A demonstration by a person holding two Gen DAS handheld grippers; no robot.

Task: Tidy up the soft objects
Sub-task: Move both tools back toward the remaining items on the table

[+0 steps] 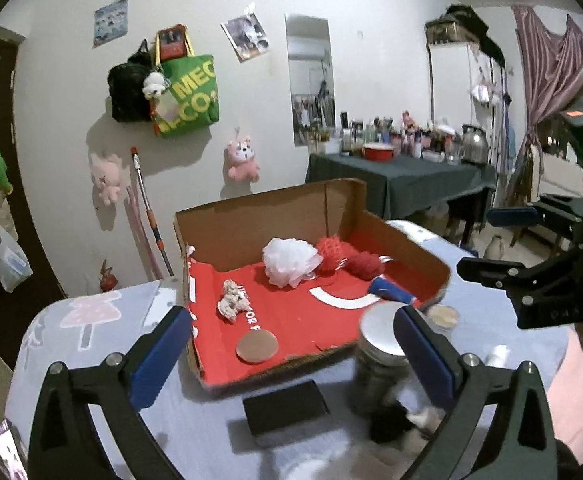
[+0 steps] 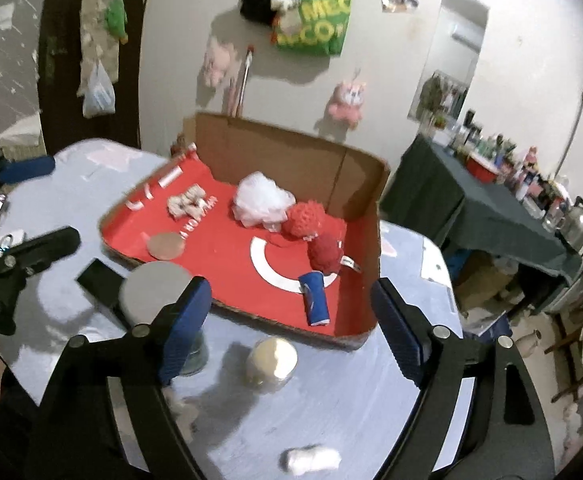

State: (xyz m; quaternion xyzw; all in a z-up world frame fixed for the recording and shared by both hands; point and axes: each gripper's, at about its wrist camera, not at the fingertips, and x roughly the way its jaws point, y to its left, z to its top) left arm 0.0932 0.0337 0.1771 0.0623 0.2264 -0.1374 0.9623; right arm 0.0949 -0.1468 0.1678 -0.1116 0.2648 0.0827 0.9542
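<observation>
Both the left tool [image 1: 291, 344] and right tool [image 2: 291, 312] gape wide, empty, above a fluffy, perhaps mesh, white puff [image 1: 289, 262].

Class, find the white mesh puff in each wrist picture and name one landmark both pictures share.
Left wrist: white puff, centre, at the box's back wall.
Right wrist: white puff, above centre, by the same wall.
Shared landmark: green bag hanging on the wall.

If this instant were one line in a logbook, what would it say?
left tongs: open, empty | right tongs: open, empty | box: white puff, red balls, blue roll inside | white wad: on table
</observation>
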